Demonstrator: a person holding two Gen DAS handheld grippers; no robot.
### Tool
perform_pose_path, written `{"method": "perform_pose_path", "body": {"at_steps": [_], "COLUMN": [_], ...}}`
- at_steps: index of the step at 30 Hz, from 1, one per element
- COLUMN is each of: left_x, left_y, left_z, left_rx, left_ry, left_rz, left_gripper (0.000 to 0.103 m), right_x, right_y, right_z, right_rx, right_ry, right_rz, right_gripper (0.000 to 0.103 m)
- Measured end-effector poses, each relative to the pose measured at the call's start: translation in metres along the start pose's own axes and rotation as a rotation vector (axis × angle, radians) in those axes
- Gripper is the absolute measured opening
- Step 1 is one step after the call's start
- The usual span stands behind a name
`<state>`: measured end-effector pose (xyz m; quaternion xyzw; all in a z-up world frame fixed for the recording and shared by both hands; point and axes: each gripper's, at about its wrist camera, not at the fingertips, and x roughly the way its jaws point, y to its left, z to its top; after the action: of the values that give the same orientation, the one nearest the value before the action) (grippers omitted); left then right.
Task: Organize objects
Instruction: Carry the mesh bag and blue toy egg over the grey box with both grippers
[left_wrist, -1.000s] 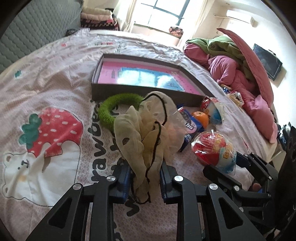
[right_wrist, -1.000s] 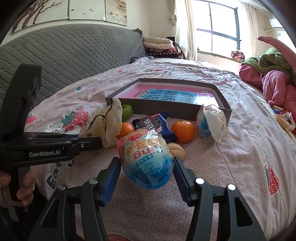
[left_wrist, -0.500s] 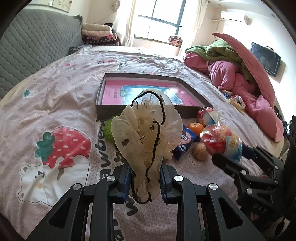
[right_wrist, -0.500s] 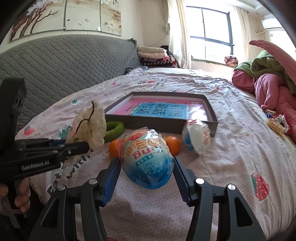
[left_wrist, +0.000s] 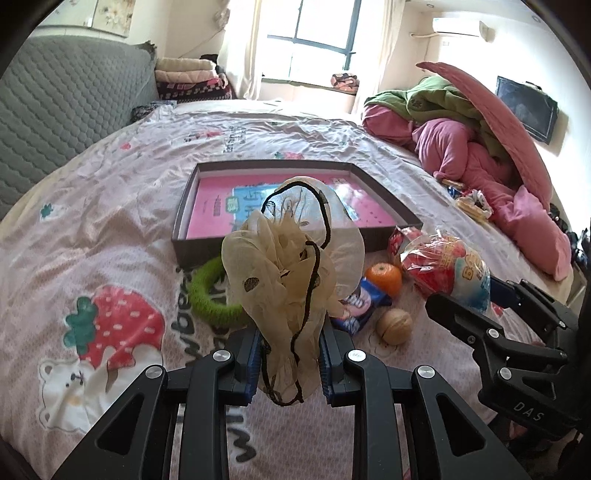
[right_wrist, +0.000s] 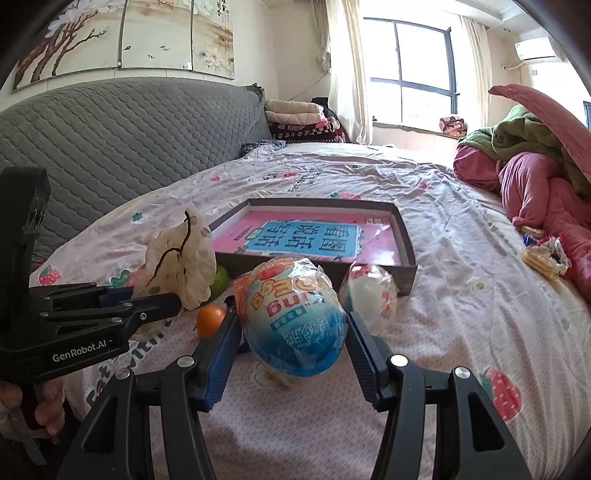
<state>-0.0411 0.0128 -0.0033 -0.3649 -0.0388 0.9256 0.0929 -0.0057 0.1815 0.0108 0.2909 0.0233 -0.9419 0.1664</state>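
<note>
Cream scrunchie (left_wrist: 291, 280) with a black cord is pinched between the narrow jaws of the left gripper (left_wrist: 290, 363), above the bed sheet (left_wrist: 110, 206). The right gripper (right_wrist: 293, 360) clamps a wrapped toy egg (right_wrist: 293, 321) (blue and red foil). On the sheet lie a green ring (left_wrist: 208, 295), an orange (left_wrist: 384, 277) and a walnut (left_wrist: 395, 325), near the dark tray (left_wrist: 188, 254).

Beyond my claws: grey quilted headboard (right_wrist: 122, 140) along the bed's head edge; folded blankets (left_wrist: 188, 79) stacked at its far corner; window (right_wrist: 413, 62) behind; heaped pink and green bedding (left_wrist: 476, 144) along the bed's right edge; wall screen (left_wrist: 526, 107); flower paintings (right_wrist: 125, 40) above the headboard.
</note>
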Motion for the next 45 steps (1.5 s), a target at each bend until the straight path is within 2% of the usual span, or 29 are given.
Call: {"method": "perform_pose_path", "body": {"at_steps": [7, 28, 45], "left_x": [0.004, 0.031, 0.06], "left_y": [-0.003, 0.008, 0.022], "left_z": [0.019, 0.047, 0.068], "left_rx": [0.016, -0.005, -0.009], "left_ry": [-0.03, -0.028, -0.009], "left_rz": [0.012, 0.03, 0.053], "left_gripper": [0.026, 0.026, 0.026], "right_x": [0.001, 0.02, 0.054], "right_y": [-0.008, -0.022, -0.04], "right_z": [0.013, 0.034, 0.068], "right_rx": [-0.004, -0.004, -0.012], "right_ry": [-0.019, -0.005, -0.013], "right_rz": [-0.017, -0.038, -0.065], "right_gripper": [0.057, 0.058, 0.058]}}
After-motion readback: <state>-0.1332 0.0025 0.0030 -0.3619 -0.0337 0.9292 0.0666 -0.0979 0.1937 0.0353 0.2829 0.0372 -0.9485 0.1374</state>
